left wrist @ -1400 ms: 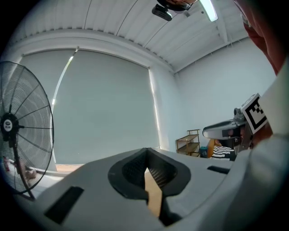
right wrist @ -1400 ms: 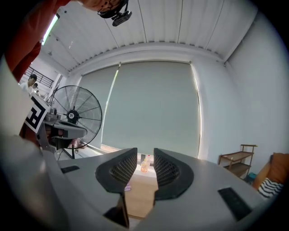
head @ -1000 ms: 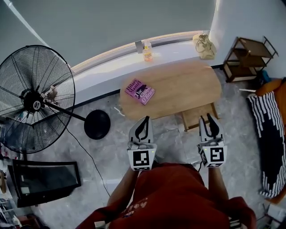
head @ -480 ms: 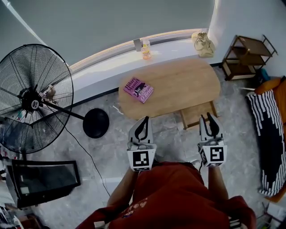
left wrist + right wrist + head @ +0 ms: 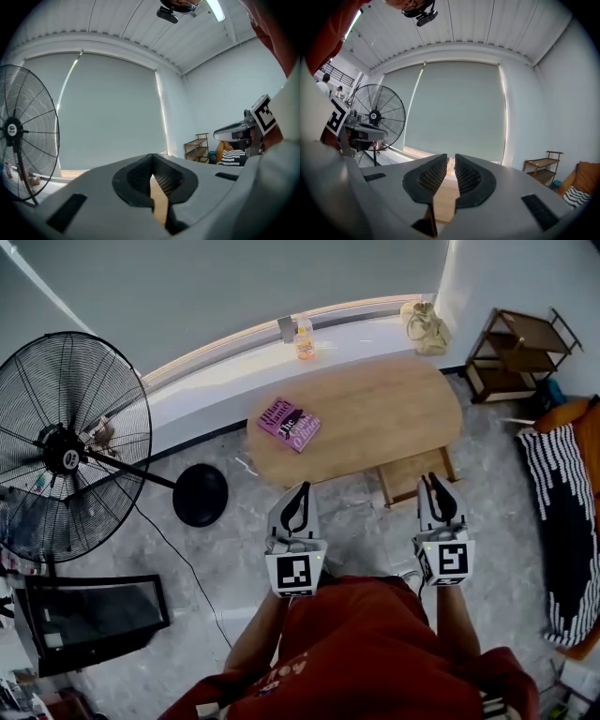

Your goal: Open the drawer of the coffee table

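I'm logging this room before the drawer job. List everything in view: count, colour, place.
coffee table: one, light wood, centre, beside the window sill
drawer: one, light wood, sticking out of the table's near side
book: one, purple, on the table's left end
bottle: one, orange, on the sill
bag: one, beige, on the sill, right
fan: one, black, on the floor, left
shelf rack: one, brown, far right
striped cloth: one, black and white, right edge
glass-fronted box: one, black, lower left
left gripper: white, fingers together, empty
right gripper: white, fingers have just been closing, slightly apart, nothing between
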The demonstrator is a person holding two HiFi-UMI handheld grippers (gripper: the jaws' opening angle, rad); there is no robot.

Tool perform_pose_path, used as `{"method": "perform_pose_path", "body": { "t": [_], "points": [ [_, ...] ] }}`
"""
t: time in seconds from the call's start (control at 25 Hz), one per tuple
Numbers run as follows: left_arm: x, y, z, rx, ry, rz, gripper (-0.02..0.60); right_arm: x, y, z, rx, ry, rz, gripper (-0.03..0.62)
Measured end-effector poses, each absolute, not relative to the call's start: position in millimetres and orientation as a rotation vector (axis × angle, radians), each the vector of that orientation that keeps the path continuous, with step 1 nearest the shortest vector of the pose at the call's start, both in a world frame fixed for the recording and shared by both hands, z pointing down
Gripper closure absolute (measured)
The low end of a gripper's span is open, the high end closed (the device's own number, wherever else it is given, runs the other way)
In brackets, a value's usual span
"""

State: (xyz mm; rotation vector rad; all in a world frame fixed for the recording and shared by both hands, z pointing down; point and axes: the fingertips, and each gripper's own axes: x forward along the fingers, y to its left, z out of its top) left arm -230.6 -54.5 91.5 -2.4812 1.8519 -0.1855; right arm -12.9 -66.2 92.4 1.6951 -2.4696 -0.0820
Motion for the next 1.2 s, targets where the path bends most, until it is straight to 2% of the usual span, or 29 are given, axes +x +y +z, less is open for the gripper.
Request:
{"method": "perform_pose_path", "body": {
  "t": [0.16,1.2],
  "points": [
    [-228.7,-55.7,91.4,-2.488,1.847,-0.185,0.575,-11.7,-66.1,89.5,1.688,-2.490,-0.086,0.597],
    [-227.8,-57.8,99.4,-2.494,1.856,-0.201,0.575,-11.6,-67.3,95.8,1.682,-2.449,-0.091,0.597]
  ]
}}
